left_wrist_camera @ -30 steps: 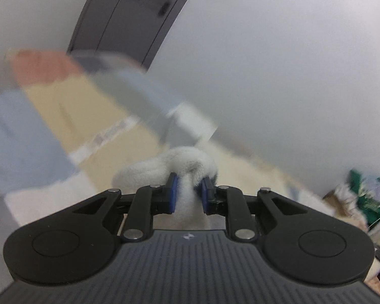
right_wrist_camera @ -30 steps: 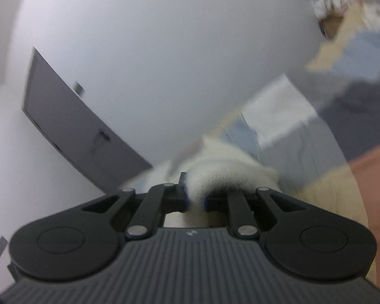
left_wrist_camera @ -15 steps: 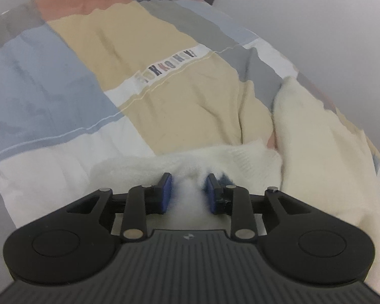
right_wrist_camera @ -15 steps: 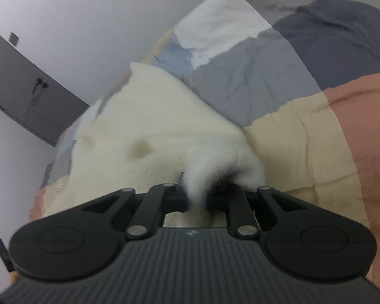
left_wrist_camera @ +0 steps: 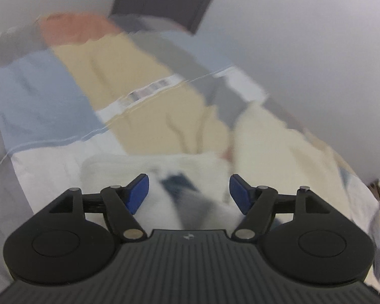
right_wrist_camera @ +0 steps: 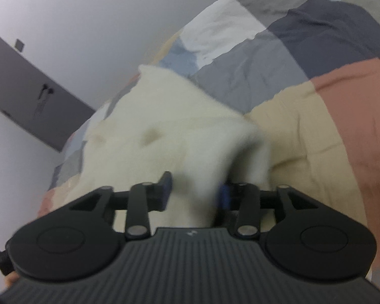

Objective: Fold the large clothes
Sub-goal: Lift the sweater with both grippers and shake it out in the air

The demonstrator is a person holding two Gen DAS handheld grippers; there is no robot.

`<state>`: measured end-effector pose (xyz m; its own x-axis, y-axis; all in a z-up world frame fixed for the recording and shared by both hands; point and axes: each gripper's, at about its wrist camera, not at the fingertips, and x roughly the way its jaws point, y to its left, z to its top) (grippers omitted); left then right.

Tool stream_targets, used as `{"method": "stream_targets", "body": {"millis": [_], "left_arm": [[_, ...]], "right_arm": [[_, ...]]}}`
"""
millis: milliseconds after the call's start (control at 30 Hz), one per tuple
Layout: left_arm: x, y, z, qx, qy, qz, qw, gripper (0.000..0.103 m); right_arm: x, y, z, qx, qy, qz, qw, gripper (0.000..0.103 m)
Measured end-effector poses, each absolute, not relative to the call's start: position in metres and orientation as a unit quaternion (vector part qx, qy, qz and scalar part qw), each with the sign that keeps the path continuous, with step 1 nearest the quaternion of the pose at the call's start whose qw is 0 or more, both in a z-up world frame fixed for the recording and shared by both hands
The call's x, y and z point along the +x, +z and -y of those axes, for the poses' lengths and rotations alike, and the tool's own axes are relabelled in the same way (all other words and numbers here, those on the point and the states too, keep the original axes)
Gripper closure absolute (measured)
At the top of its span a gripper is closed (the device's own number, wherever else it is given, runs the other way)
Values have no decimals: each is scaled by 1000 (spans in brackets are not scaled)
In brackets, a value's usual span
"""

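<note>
Left wrist view: with the cream fleecy garment (left_wrist_camera: 190,167) laid on the patchwork-quilted bed (left_wrist_camera: 109,81), both the left gripper (left_wrist_camera: 189,192) and right gripper (right_wrist_camera: 193,190), just opened and gripping nothing, should be withdrawn without snagging the released fold.

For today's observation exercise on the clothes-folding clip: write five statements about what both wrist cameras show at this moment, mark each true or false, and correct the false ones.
1. The cream fleece garment lies on a patchwork bedspread. True.
2. The left gripper is clamped tight on the fabric. False: its jaws have just been opening and stand wide, the blue pads clear of the cloth.
3. The bedspread is plain white. False: it has tan, blue, grey and salmon patches.
4. The right gripper has fleece between its jaws. True, though they have just been opening.
5. The garment hangs in the air. False: it rests on the bed.
</note>
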<state>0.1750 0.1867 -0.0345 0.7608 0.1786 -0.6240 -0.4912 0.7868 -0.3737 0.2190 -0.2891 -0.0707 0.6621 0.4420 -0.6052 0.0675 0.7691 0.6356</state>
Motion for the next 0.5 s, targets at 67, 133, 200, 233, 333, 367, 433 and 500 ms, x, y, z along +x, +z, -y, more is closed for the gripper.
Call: {"method": "stream_targets", "body": {"millis": [67,133,200,233,333,367,433,500], "left_arm": [[164,-22,-167,-254,155,-274,915,27],[156,-14,-150,-246,116,-266,925,26],[151,-15,-136,-259,70,-270,925,26],[150,-18,-131,-274,46,-277,920,26],[152,-39,-116,-329,-14,-311,891,26],[155,-47,-112,-347,-28,-325,879,26],[162,-61,-106,-374,-40,-346,859,26],[170,-71,-103,-389,-44,-358,848,26]], "right_arm": [[210,-68,290,331,120,-393,850,40],[203,-68,289,343,129,-392,844,31],[198,-70,287,357,139,-396,835,26],[196,-72,285,362,143,-400,830,26],[192,-79,279,373,146,-412,818,27],[192,-82,277,374,144,-417,816,27],[193,-88,273,371,139,-427,813,28],[197,-96,269,370,139,-441,806,28]]}}
